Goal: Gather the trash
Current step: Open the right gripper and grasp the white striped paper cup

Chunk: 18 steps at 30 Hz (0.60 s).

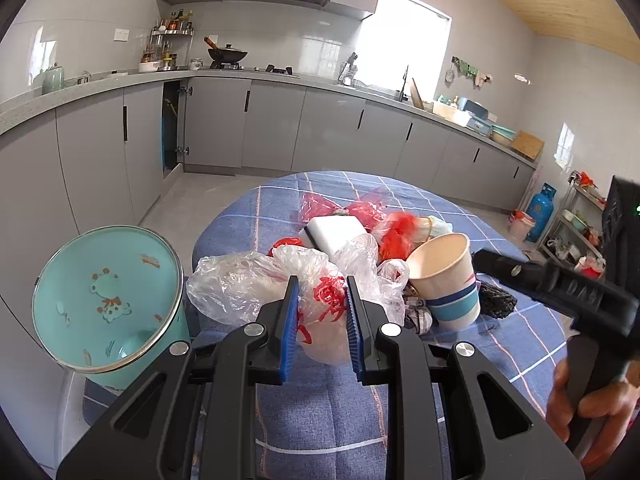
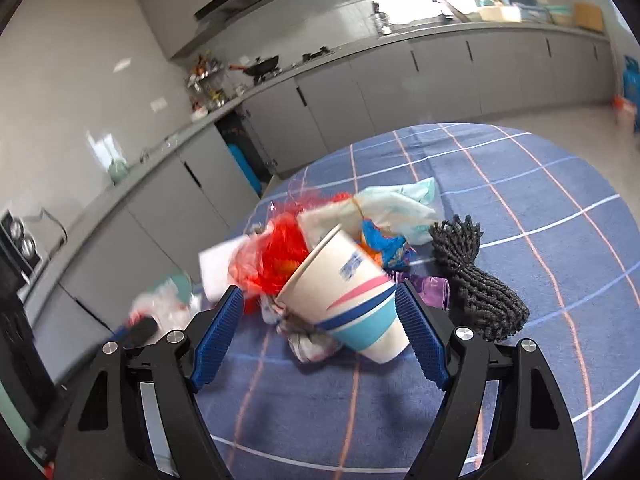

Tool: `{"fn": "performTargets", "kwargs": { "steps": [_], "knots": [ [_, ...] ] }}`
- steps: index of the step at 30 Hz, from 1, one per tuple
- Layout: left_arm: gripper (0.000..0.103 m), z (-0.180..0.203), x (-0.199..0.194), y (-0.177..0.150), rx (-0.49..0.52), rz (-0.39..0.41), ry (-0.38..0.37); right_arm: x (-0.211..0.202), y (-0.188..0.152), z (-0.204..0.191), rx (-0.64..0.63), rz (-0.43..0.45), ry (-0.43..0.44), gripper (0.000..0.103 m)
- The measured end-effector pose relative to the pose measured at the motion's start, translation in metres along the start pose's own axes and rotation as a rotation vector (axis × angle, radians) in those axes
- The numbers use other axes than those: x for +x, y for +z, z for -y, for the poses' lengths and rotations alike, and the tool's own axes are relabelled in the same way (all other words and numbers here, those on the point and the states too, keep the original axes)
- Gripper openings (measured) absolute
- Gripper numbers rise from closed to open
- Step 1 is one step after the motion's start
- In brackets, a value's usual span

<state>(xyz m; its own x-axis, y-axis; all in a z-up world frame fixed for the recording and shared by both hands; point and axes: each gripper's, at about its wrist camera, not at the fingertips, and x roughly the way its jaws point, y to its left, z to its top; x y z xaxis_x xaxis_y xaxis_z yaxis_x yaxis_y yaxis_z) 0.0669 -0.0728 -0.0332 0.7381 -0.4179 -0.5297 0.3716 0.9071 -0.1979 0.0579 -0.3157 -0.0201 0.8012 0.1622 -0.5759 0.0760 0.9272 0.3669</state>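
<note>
A heap of trash lies on a round table with a blue checked cloth point(image 1: 320, 408). My left gripper point(image 1: 324, 280) is shut on a clear plastic bag with red print point(image 1: 328, 300) at the near side of the heap. A paper cup with blue and pink bands point(image 2: 352, 296) leans tilted between the wide jaws of my right gripper point(image 2: 320, 290), which is open; the left pad stands clear of the cup. Red bags point(image 1: 396, 232), a white block point(image 1: 336, 232) and a black mesh bundle point(image 2: 476, 276) lie around it. A teal bin point(image 1: 108, 300) stands left of the table, mouth tilted toward me.
Grey kitchen cabinets and a counter run along the far walls beyond the table. A blue gas cylinder point(image 1: 540, 212) and a metal shelf rack point(image 1: 576, 236) stand at the far right. A hand point(image 1: 592, 412) grips the right gripper's handle at the lower right.
</note>
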Motion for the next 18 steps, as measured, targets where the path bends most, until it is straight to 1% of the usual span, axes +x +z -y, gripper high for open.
{"fn": "performTargets", "kwargs": {
  "steps": [4, 8, 9, 10, 11, 12, 13, 14, 15, 16, 17, 18],
  "knots": [
    [0.022, 0.001, -0.001, -0.001, 0.001, 0.001, 0.005, 0.018, -0.001, -0.009, -0.134, -0.015, -0.073, 0.08],
    [0.022, 0.0, -0.001, -0.001, 0.001, 0.003, 0.013, 0.042, -0.003, -0.014, -0.243, -0.078, -0.089, 0.08],
    [0.022, -0.001, -0.001, -0.001, 0.0, 0.001, 0.014, 0.047, -0.006, -0.013, -0.265, -0.084, -0.101, 0.08],
    [0.022, -0.001, -0.001, -0.002, -0.001, 0.001, 0.015, 0.049, -0.007, -0.014, -0.281, -0.079, -0.116, 0.076],
    [0.022, -0.002, -0.001, -0.002, -0.001, 0.001, 0.016, 0.051, -0.008, -0.014, -0.295, -0.074, -0.13, 0.071],
    [0.022, -0.002, -0.001, -0.002, -0.001, 0.002, 0.016, 0.051, -0.008, -0.014, -0.301, -0.074, -0.136, 0.056],
    [0.022, -0.002, -0.001, -0.002, -0.002, 0.003, 0.015, 0.05, -0.008, -0.013, -0.299, -0.079, -0.133, 0.049],
    [0.022, -0.003, -0.001, -0.001, -0.004, 0.003, 0.014, 0.049, -0.009, -0.012, -0.289, -0.079, -0.126, 0.047],
    [0.022, -0.003, -0.001, -0.001, -0.004, 0.004, 0.012, 0.047, -0.009, -0.01, -0.275, -0.077, -0.122, 0.041],
    [0.022, -0.003, -0.002, -0.001, -0.004, 0.005, 0.011, 0.044, -0.009, -0.007, -0.261, -0.07, -0.123, 0.031],
    [0.022, -0.003, -0.002, -0.001, -0.003, 0.007, 0.011, 0.041, -0.009, -0.007, -0.254, -0.064, -0.122, 0.024],
    [0.022, -0.003, -0.003, -0.001, -0.003, 0.01, 0.011, 0.035, -0.008, -0.004, -0.237, -0.059, -0.112, 0.011]
  ]
}}
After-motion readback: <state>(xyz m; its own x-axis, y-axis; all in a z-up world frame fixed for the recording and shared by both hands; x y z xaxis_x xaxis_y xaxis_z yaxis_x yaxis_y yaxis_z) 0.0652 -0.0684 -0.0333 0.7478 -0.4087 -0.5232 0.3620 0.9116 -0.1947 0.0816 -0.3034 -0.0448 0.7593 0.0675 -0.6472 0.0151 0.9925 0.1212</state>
